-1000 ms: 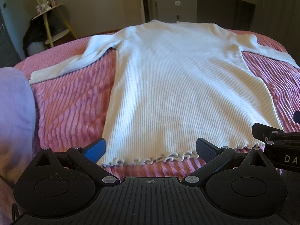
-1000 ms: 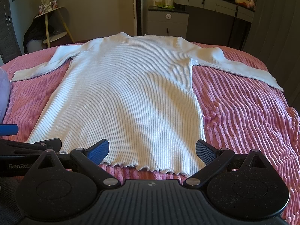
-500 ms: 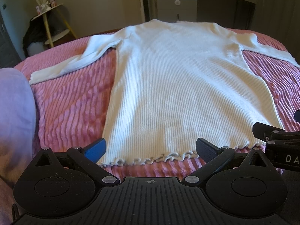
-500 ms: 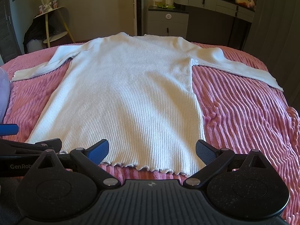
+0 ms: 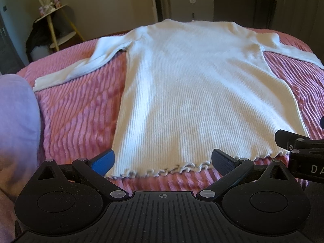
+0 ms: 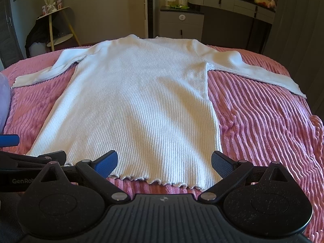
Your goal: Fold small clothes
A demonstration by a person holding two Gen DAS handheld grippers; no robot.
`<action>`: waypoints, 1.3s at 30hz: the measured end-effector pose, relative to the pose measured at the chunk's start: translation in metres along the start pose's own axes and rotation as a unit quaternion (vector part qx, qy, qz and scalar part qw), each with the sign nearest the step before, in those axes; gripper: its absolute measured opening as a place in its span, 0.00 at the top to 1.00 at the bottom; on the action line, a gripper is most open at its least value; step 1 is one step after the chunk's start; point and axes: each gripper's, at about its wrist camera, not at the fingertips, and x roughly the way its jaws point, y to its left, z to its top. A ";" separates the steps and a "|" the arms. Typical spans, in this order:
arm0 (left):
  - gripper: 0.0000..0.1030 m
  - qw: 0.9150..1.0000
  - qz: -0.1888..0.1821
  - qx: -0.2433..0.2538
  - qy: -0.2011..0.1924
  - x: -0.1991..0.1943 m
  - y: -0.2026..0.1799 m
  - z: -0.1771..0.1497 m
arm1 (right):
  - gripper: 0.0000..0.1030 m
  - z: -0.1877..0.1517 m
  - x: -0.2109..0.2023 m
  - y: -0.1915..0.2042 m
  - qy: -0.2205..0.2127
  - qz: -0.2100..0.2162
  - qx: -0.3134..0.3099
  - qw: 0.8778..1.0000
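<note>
Nothing has moved since the earlier frames. The white sweater (image 5: pixel 198 93) lies flat on the pink bedspread (image 6: pixel 263 125), hem at the near edge. Left gripper (image 5: pixel 163 160) and right gripper (image 6: pixel 164 162) hover there, jaws apart, holding nothing.

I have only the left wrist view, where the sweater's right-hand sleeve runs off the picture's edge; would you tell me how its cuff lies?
Observer: In the right wrist view that sleeve lies stretched out flat on the pink bedspread, and its cuff is unfolded and resting on the bedspread.
Operator: Thank you. Are the right tongs gripping the hem?
Observer: No. The right tongs are open above the hem of the white sweater, with nothing held between them. The hem lies flat, and its right corner sits just inside the right-hand finger.
</note>
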 end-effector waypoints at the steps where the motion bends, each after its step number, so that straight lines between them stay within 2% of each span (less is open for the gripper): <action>1: 0.00 1.000 0.001 0.001 0.001 0.000 0.000 0.000 | 0.04 0.000 0.000 0.000 0.000 0.001 0.000 1.000; 25: 0.00 1.000 0.015 0.013 -0.002 -0.006 -0.005 0.001 | 0.04 -0.002 -0.009 -0.011 -0.021 0.026 0.030 0.999; 35: 0.00 1.000 0.015 0.018 -0.018 -0.018 -0.006 -0.002 | 0.04 -0.005 -0.033 -0.009 -0.047 0.031 0.025 0.998; 39: 0.00 1.000 0.010 0.014 -0.019 -0.022 -0.005 -0.001 | 0.04 -0.005 -0.042 -0.013 -0.056 0.045 0.032 0.997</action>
